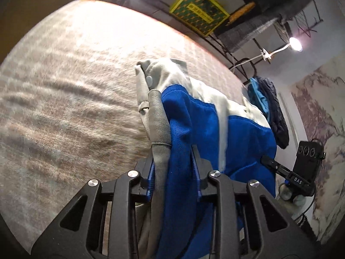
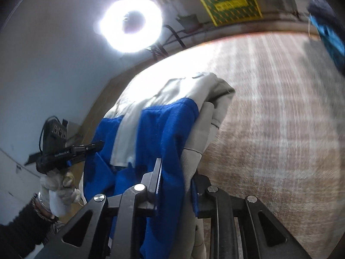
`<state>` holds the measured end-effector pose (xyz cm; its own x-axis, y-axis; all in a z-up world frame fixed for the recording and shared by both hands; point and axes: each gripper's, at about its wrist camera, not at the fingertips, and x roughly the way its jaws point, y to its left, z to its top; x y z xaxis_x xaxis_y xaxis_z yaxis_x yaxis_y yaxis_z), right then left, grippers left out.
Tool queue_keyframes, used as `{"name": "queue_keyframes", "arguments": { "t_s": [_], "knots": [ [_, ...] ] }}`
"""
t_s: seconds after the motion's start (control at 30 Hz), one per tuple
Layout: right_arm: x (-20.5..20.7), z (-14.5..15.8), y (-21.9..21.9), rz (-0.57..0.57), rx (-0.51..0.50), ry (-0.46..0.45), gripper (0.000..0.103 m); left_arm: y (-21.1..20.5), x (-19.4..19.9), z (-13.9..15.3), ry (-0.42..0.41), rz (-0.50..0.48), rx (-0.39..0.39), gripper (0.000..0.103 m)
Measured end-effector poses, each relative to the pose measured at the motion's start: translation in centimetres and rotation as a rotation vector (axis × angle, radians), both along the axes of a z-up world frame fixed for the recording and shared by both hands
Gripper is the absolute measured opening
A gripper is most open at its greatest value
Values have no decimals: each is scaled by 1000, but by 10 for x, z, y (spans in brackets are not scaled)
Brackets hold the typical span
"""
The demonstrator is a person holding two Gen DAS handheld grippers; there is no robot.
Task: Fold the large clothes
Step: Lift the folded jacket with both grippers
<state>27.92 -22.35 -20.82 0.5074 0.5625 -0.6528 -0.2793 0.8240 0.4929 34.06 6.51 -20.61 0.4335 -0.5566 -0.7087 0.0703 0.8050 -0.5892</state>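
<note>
Blue-and-grey jacket (image 1: 194, 118) hangs over the plaid blanket (image 1: 64, 108), stretched between your left gripper (image 1: 172, 172) and right gripper (image 2: 176, 183), both nearly shut on its edge, ready for folding.

Left gripper (image 1: 172, 157): matte black linkage frame, angular arms with triangular cut-outs, four round silver pivot screws across the top, blue lining on the inner faces of the fingers

Right gripper (image 2: 175, 172): same black build, same silver screws, blue pad edge along one finger (image 2: 195, 196)

Seen from the left wrist view, its black body carries white lettering "DAS", three round ports on a boxy black housing, a thin black cable trailing off

Left hand (image 2: 58, 185): pale knit glove, frayed; banded bracelet at wrist; dark ribbed sleeve (image 2: 19, 233)
</note>
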Motion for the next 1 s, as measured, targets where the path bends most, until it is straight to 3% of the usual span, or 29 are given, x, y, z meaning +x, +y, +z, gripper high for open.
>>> {"name": "queue_keyframes", "arguments": {
  "t_s": [0.27, 0.4, 0.5, 0.57, 0.63, 0.67, 0.73, 0.8, 0.87, 0.9, 1.0],
  "knots": [
    [-20, 26, 6, 25, -105, -40, 20, -27, -13, 11, -26, -60, 6, 24],
    [-17, 13, -21, -3, -65, 21, 20, -24, -4, -7, 18, -39, -2, 25],
    [-10, -7, -40, -26, -26, 79, 23, -13, 5, -29, 79, -14, -29, 32],
    [-6, -20, -50, -47, 6, 128, 31, -4, 12, -43, 123, 4, -69, 42],
    [0, -30, -57, -42, 1, 163, 49, -1, 15, -51, 139, 16, -71, 62],
    [3, -35, -60, -45, -4, 170, 54, 0, 17, -54, 142, 21, -70, 66],
    [8, -41, -66, -49, 26, 186, 69, 1, 21, -58, 133, 19, -97, 67],
    [16, -53, -72, -44, 97, 217, 72, 2, 25, -59, 129, 13, -115, 67],
    [21, -55, -74, -43, 143, 202, 63, 1, 28, -63, 147, 11, -157, 51],
    [22, -57, -73, -28, 172, 221, 47, 0, 27, -64, 153, 17, -162, 48],
    [17, -49, -66, -39, 109, 193, 36, -9, 22, -48, 104, 4, -87, 37]
  ]
}}
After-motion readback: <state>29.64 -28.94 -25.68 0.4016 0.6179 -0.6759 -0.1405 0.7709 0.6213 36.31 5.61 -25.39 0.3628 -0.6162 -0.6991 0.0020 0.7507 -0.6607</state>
